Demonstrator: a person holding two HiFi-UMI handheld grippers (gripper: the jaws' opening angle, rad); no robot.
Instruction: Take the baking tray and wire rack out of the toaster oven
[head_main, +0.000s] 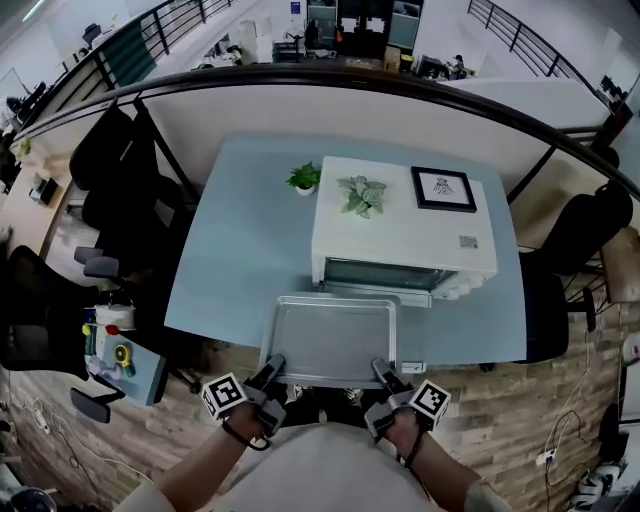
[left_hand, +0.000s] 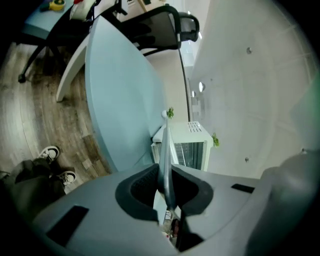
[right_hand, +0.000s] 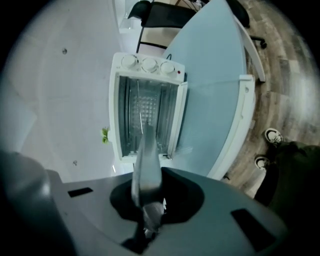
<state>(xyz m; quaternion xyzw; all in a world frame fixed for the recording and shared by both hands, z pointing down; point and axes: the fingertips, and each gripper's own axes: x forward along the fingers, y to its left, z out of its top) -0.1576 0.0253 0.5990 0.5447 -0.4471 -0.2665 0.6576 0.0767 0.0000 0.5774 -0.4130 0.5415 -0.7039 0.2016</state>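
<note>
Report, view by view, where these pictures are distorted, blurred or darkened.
Head view: the fisheye lens bows the partition into an arc and the corners darken, but the baking tray and toaster oven stay sharp. Left gripper view: there is a black vignette, the table curves, and the tray edge is soft near the lens. Right gripper view: the same vignette, the near tray rim is blurred, and the oven interior is clear.

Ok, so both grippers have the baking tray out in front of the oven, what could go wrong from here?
1. The left gripper and right gripper pinch the baking tray only at its near rim. Its far end hangs unsupported, so it could tip or slip from the jaws.
2. The tray's far edge sits close to the open door of the toaster oven and might knock it if swung.
</note>
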